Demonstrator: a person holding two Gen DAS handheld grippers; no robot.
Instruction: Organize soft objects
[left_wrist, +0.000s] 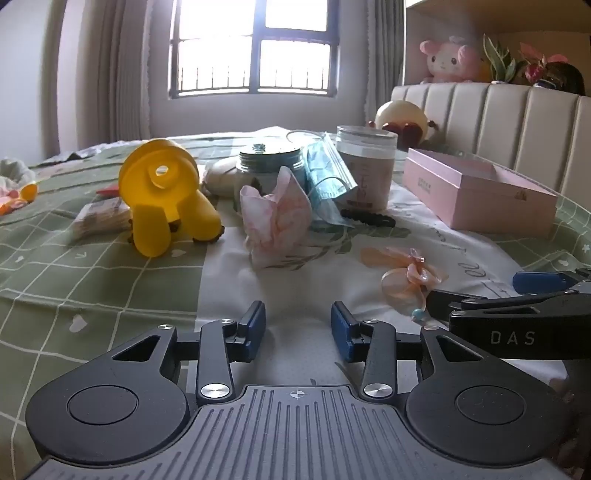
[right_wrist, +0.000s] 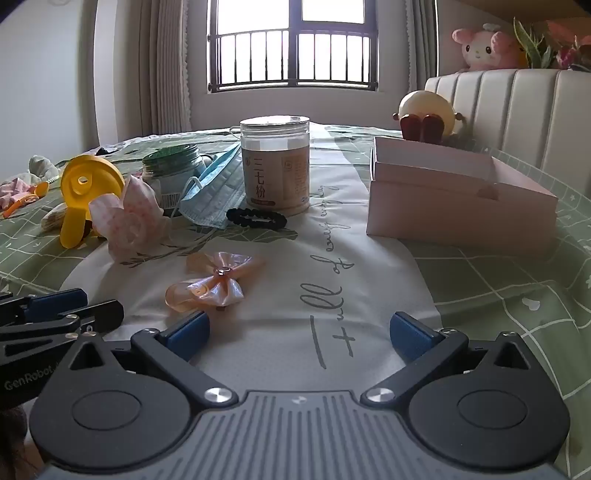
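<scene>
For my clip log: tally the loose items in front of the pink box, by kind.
Jars: 2, glass jar and powder canister
Face masks: 1
Hair accessories: 2, peach bow and black clip
Pink cloth pouches: 1
Yellow toys: 1
Total: 7

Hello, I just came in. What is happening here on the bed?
A person holds two gripping tools low over a bed with small things spread on it. The left tool and the right tool are both open and hold nothing. A peach ribbon bow lies just in front of them, untouched. Behind it are a pink patterned cloth, a blue face mask and an open pink box.
</scene>
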